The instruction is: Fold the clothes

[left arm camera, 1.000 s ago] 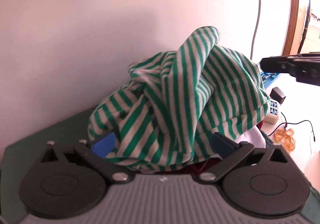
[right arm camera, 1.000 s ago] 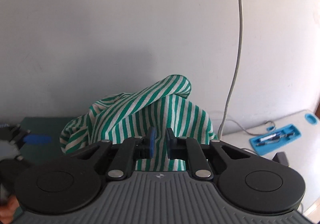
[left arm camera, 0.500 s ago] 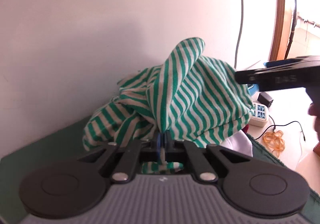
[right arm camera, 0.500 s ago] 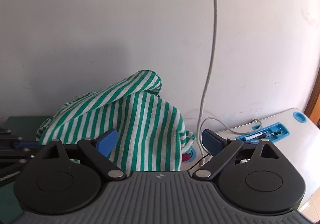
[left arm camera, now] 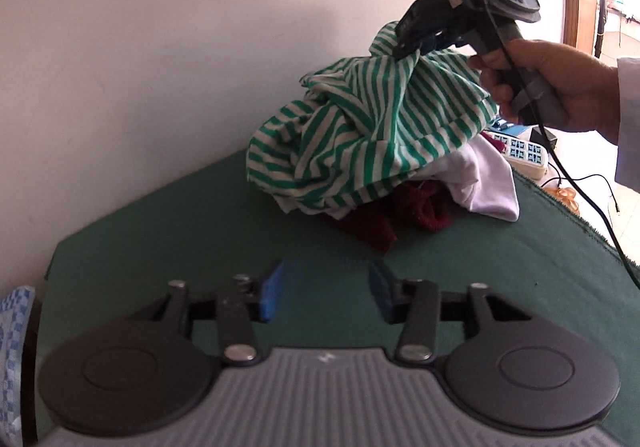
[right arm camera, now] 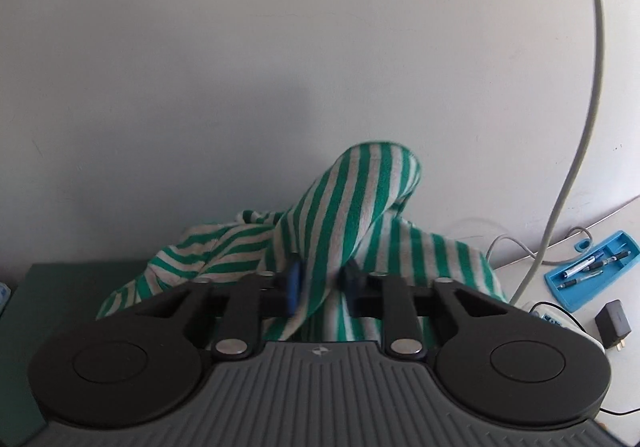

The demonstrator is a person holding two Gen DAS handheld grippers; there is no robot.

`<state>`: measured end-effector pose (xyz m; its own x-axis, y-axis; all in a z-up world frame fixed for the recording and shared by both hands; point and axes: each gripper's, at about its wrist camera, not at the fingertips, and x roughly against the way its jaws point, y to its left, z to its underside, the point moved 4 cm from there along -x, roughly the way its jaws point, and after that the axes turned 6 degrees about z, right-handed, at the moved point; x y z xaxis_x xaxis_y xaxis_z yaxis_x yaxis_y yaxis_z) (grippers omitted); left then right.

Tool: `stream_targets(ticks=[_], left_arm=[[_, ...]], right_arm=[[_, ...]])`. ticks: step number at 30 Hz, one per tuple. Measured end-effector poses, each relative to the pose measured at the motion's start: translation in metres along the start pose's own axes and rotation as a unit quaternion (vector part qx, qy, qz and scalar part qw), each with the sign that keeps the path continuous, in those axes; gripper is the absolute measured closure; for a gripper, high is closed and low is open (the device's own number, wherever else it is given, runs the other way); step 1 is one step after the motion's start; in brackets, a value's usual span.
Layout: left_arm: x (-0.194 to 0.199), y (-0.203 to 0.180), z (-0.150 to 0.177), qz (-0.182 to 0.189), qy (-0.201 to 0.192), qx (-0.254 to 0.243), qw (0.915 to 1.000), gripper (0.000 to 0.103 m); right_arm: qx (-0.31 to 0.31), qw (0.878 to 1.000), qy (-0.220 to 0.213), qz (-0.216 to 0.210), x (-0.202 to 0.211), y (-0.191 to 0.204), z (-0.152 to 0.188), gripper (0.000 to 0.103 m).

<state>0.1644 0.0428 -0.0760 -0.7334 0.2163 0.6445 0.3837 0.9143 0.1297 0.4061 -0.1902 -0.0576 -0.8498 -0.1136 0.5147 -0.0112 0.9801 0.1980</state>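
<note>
No readable writing on striped shirt [right arm camera: 352,215]

The left gripper [left arm camera: 327,295] is built from a ribbed grey housing flanked by two round black discs. Black linkage arms are pinned with silver screws, and each finger is tipped with a blue pad [left arm camera: 271,297]. A small white mark is printed at the housing's front edge. The right gripper [right arm camera: 320,285] is made the same way — grey ribs, black discs, silver screws, blue pads. Seen from the left wrist camera, it carries a dark screen unit with a green light, a grey handle and a black cable. A white sleeve [left arm camera: 628,123] is worn at the person's right hand [left arm camera: 560,91].
</note>
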Motion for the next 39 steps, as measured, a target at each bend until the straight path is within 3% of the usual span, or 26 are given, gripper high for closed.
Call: stream_targets(ticks=[2, 6, 7, 9, 12, 13, 14, 15, 16, 17, 18, 20, 25, 28, 30, 31, 32, 33, 35, 37, 38, 39], left_arm=[[-0.002, -0.010, 0.004, -0.021, -0.013, -0.031, 0.9992, 0.038], [-0.015, -0.035, 0.001, -0.053, -0.034, -0.087, 0.9942, 0.030], [-0.018, -0.043, -0.002, -0.056, -0.042, -0.099, 0.9926, 0.028], [-0.026, -0.059, -0.009, -0.061, -0.058, -0.124, 0.9887, 0.014], [-0.045, -0.082, -0.029, -0.098, -0.119, -0.192, 0.9692, 0.001], [-0.059, -0.086, -0.036, -0.098, -0.117, -0.210, 0.9657, 0.001], [-0.074, -0.089, -0.042, -0.096, -0.111, -0.226, 0.9629, 0.002], [-0.090, -0.089, -0.045, -0.086, -0.101, -0.240, 0.9618, 0.003], [-0.107, -0.090, -0.047, -0.075, -0.089, -0.252, 0.9607, 0.004], [-0.125, -0.090, -0.049, -0.077, -0.069, -0.258, 0.9606, 0.021], [-0.141, -0.089, -0.047, -0.073, -0.040, -0.259, 0.9624, 0.059], [-0.159, -0.084, -0.038, -0.032, 0.007, -0.232, 0.9722, 0.099], [-0.131, -0.065, -0.016, 0.001, 0.003, -0.154, 0.9881, 0.100], [-0.097, -0.060, 0.003, 0.009, -0.001, -0.135, 0.9908, 0.100], [-0.081, -0.058, 0.014, 0.011, 0.000, -0.136, 0.9906, 0.099], [-0.076, -0.058, 0.017, 0.008, 0.000, -0.142, 0.9898, 0.098], [-0.072, -0.057, 0.018, 0.004, 0.002, -0.146, 0.9893, 0.093], [-0.070, -0.056, 0.018, 0.013, 0.006, -0.140, 0.9900, 0.087], [-0.070, -0.048, 0.012, 0.060, 0.022, -0.092, 0.9938, 0.078], [-0.069, -0.044, 0.001, 0.092, 0.021, -0.038, 0.9948, 0.051], [-0.069, -0.043, -0.007, 0.098, 0.009, -0.016, 0.9950, 0.028], [-0.070, -0.045, -0.017, 0.111, -0.001, 0.002, 0.9938, 0.021]], right_arm=[[-0.033, 0.998, -0.033, -0.045, 0.041, -0.014, -0.015, 0.089], [-0.017, 0.987, -0.109, -0.113, 0.152, -0.019, -0.033, 0.091], [-0.014, 0.984, -0.121, -0.130, 0.178, -0.019, -0.033, 0.099], [0.008, 0.978, -0.157, -0.139, 0.221, -0.021, -0.031, 0.100], [0.048, 0.968, -0.211, -0.130, 0.282, -0.014, -0.023, 0.101], [0.064, 0.968, -0.217, -0.108, 0.297, 0.005, -0.017, 0.092], [0.067, 0.971, -0.209, -0.093, 0.296, 0.007, -0.011, 0.067], [0.064, 0.975, -0.195, -0.081, 0.289, 0.001, -0.006, 0.050], [0.061, 0.979, -0.182, -0.069, 0.282, -0.005, -0.001, 0.023], [0.058, 0.982, -0.169, -0.056, 0.275, -0.010, 0.004, 0.020], [0.054, 0.986, -0.147, -0.050, 0.265, -0.016, 0.013, 0.021], [0.047, 0.993, -0.098, -0.042, 0.242, -0.026, 0.033, 0.016], [0.067, 0.997, 0.033, 0.022, 0.167, -0.051, 0.106, 0.016], [0.034, 0.994, 0.092, 0.047, 0.128, -0.065, 0.146, 0.020], [-0.016, 0.994, 0.091, 0.053, 0.102, -0.071, 0.146, 0.022], [-0.037, 0.994, 0.084, 0.052, 0.095, -0.076, 0.149, 0.034], [-0.050, 0.994, 0.084, 0.053, 0.097, -0.075, 0.149, 0.083], [-0.062, 0.992, 0.091, 0.055, 0.097, -0.077, 0.148, 0.094], [-0.097, 0.993, 0.067, 0.022, 0.111, -0.077, 0.137, 0.096], [-0.093, 0.995, 0.021, -0.015, 0.136, -0.071, 0.120, 0.096], [-0.083, 0.996, -0.004, -0.033, 0.152, -0.066, 0.108, 0.096], [-0.075, 0.995, -0.029, -0.052, 0.170, -0.062, 0.097, 0.096]])
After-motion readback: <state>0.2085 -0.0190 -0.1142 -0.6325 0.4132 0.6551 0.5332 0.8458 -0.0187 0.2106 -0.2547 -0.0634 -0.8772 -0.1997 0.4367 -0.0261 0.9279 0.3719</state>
